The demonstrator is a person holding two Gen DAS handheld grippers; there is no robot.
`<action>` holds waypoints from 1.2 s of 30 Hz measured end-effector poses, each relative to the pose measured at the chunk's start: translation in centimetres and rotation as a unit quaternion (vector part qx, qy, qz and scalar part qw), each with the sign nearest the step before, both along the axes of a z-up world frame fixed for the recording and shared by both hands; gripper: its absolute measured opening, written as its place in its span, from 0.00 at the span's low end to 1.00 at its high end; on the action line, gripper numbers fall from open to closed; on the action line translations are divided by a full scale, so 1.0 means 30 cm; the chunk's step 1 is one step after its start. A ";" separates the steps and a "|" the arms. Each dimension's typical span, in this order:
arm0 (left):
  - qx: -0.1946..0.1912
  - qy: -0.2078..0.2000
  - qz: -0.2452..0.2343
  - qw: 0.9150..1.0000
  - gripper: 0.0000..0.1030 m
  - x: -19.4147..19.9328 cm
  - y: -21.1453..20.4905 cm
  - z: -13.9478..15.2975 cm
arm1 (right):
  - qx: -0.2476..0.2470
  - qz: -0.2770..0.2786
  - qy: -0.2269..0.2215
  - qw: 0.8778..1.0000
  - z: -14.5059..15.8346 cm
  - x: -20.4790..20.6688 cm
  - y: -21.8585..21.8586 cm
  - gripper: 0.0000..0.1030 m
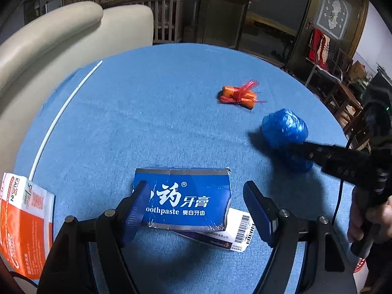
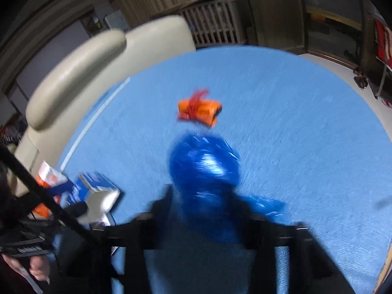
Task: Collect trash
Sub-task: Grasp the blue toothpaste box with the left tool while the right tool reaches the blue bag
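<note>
The left gripper (image 1: 193,203) is held open around the flattened toothpaste box (image 1: 182,199) at the near counter (image 1: 147,112) edge, closing judged next, while the right gripper (image 2: 208,223), grip unclear through blur, is at the blue bag (image 2: 204,171) right.

The blue box (image 1: 182,198) reads "oothpaste" and "牙膏"; orange packet (image 1: 24,223) reads "KAIXIN".

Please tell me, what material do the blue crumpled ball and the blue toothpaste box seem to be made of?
The blue crumpled ball looks like thin plastic film: glossy, wrinkled, with bright highlights. The toothpaste box seems to be printed cardboard with a shiny coating; its edges show a silver, foil-like lining, though that could be only metallic print.
</note>
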State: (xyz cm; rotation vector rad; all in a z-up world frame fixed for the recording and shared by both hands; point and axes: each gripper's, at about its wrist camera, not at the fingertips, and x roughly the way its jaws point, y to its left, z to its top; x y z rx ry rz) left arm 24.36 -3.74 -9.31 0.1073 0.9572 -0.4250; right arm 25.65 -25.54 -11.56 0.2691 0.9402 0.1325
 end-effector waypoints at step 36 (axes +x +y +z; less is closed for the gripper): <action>0.023 -0.064 0.032 0.997 0.73 -0.112 0.166 0.042 | 0.080 -0.027 -0.069 0.994 0.106 -0.387 -0.003 0.73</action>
